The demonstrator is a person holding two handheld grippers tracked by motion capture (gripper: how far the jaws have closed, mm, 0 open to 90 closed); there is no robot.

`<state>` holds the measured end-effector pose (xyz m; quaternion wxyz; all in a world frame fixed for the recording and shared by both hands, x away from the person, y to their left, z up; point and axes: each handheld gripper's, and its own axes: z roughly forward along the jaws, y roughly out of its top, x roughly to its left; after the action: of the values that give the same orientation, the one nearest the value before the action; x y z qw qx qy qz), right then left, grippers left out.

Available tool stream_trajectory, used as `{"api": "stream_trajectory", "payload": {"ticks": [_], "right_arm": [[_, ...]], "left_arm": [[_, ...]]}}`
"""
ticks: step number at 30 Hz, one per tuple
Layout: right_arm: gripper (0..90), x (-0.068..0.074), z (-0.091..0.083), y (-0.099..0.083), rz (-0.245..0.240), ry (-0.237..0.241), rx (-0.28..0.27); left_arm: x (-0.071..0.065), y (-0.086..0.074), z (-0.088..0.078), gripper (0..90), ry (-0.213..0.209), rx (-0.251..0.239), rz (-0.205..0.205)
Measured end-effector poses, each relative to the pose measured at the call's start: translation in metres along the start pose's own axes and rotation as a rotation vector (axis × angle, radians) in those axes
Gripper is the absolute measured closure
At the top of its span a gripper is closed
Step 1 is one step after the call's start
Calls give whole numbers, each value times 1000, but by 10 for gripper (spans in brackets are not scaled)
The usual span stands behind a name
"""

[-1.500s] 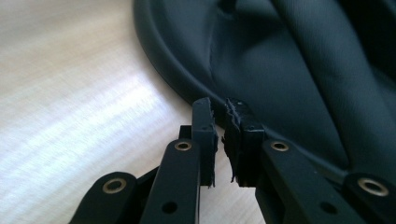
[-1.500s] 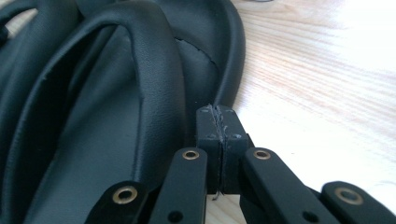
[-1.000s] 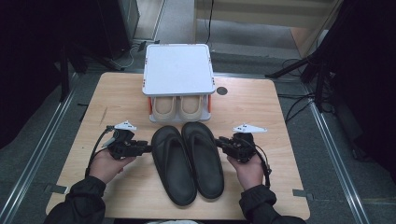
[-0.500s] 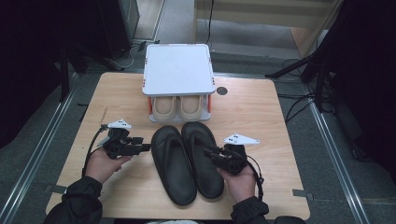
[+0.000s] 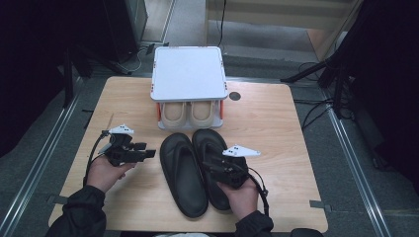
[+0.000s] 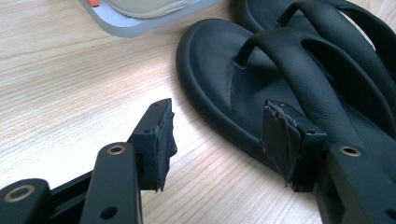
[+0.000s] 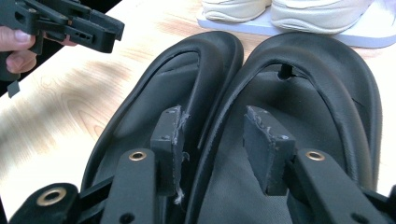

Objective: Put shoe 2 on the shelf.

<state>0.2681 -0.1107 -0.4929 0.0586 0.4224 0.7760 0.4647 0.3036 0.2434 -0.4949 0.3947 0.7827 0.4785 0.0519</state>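
Two black flip-flop sandals side by side on a pale wooden bench [image 5: 276, 123], toes pointing far, heels near. Left sandal [image 5: 184, 173] and right sandal [image 5: 210, 148] touching along their inner edges, lying at the middle of the bench towards its near edge.

Just beyond the toes, a small white two-level shoe rack [image 5: 188, 74] with orange posts, flat top bare, holding a pair of cream shoes [image 5: 188, 112] on its lower level.

Left tool [image 5: 146, 153] held in a hand near the left sandal, hovering just left of its toe end, not touching it. Jaws well apart, having just been opening, nothing between them but bare bench and the sandal's outer rim beneath the right pad, as seen in the left gripper view [image 6: 217, 140].

Right tool [image 5: 217, 168] held in the other hand over the middle of the right sandal. Jaws apart, having just been opening. In the right gripper view [image 7: 212, 140], pads straddling the inner edge of the right sandal where the two sandals meet, one pad above each footbed, neither pressing on the rim.

Dark floor around the bench, with metal rails at left and right.
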Motion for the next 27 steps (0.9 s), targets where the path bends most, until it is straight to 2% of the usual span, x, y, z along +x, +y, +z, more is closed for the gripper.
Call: {"api": "stream_trajectory", "payload": {"ticks": [6,10,16,19,21,23,25,27], "right_arm": [[525,1,9,0,-7,-14,5],[523,2,16,1,5,-14,8],[479,8,31,0,-16,-46,43],[473,11,38,-1,-17,-51,57],[473,13,42,-2,-17,-67,70],[475,16,47,-2,-38,-92,79],[477,18,49,-3,-29,-99,81],[490,17,53,-4,-7,-85,98]], "left_arm": [[2,0,0,439,6,1,3],[2,-1,-1,435,9,4,-1],[3,-2,-2,434,12,3,-4],[4,-3,-2,429,1,1,-13],[5,-3,-3,422,-6,0,-18],[4,-3,-3,421,-4,-4,-15],[4,-4,-4,420,-4,-6,-14],[4,-4,-4,420,-3,-6,-16]]}}
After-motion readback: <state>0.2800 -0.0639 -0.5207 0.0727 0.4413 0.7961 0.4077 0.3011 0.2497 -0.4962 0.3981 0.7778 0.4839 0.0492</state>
